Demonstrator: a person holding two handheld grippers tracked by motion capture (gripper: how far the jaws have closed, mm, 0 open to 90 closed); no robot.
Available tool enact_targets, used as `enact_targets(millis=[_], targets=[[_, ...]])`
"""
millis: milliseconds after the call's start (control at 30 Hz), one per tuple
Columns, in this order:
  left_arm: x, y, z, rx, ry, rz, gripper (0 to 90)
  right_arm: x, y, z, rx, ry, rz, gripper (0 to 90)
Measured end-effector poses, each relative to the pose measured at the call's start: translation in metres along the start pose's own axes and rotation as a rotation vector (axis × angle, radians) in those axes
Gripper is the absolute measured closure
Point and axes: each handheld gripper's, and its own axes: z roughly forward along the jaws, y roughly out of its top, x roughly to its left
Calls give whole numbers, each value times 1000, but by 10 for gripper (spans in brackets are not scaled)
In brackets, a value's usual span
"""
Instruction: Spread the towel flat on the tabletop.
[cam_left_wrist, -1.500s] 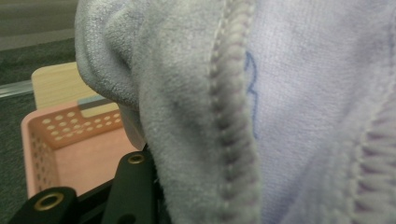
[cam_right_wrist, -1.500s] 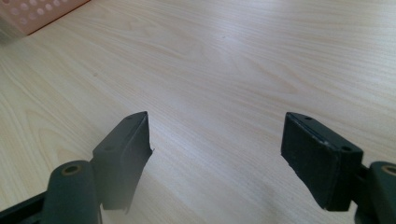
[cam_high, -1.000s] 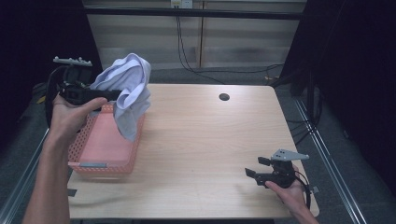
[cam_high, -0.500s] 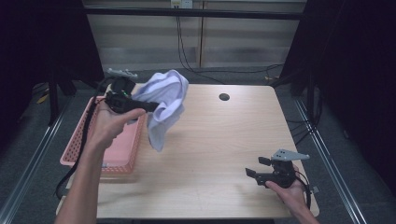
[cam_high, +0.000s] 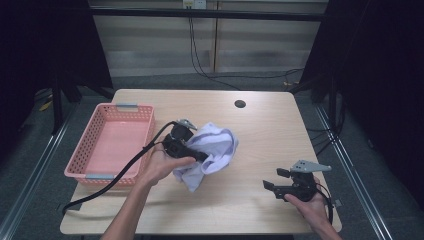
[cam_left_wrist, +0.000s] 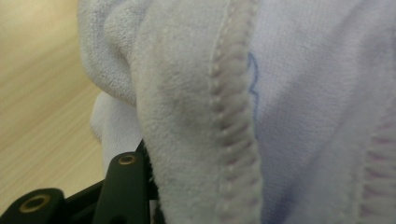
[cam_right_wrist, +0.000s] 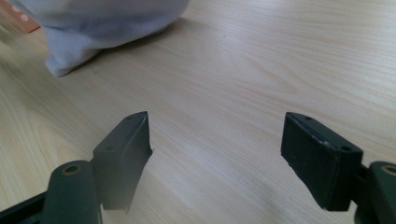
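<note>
A white-lavender towel lies bunched on the wooden table, just right of the pink basket. My left gripper lies low over the tabletop, its jaws buried in the cloth. They have just been opening a little, with the towel still between them. In the left gripper view the towel's stitched hem presses against one black finger; the other is hidden. My right gripper rests near the table's front right, open with nothing in it. In the right gripper view the towel lies farther off.
The pink basket shows nothing inside. A round hole sits near the table's far edge. The left gripper's black cable trails over the basket's front corner and off the table. Bare wood lies between the towel and the right gripper.
The left hand has carried the hanging towel from above the basket rightward and down; the cloth now rests bunched on the table. The right gripper has stayed put.
</note>
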Motion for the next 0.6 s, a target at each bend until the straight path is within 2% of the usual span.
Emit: enact_targets(millis=[33,67,100,133,167,200,267,300,333,367,400,433,500,567,600], targets=[[-1,-3,7,18,5,-7,495,0,0,0,1,-1,0,239],[-1,-7,13,35,0,5,490,0,0,0,-1,-1,0,239],[-1,-7,13,35,0,5,486,0,0,0,-1,-1,0,239],[-4,-15,27,48,-34,7,482,1,0,0,1,0,-1,239],[-4,-15,27,48,-34,7,482,1,0,0,1,0,-1,239],[-6,-21,36,66,-46,26,477,0,0,1,2,1,-3,239],[-11,-28,48,88,-24,52,458,0,0,2,3,2,-6,239],[-16,-32,53,85,-20,92,444,0,0,2,4,2,-6,239],[-16,-32,53,85,-20,92,422,0,0,2,4,2,-6,239],[-20,-34,55,87,-20,137,422,1,0,2,4,3,-5,239],[-20,-34,55,90,-36,170,352,2,0,3,6,2,-10,240],[-21,-35,55,92,-57,171,310,2,0,4,12,-2,-14,242],[-19,-34,51,51,-103,126,239,5,1,7,21,-2,-32,254],[-18,-33,47,19,-126,111,206,7,2,7,14,2,-34,254],[-18,-33,47,19,-126,111,201,7,2,7,14,2,-34,254]])
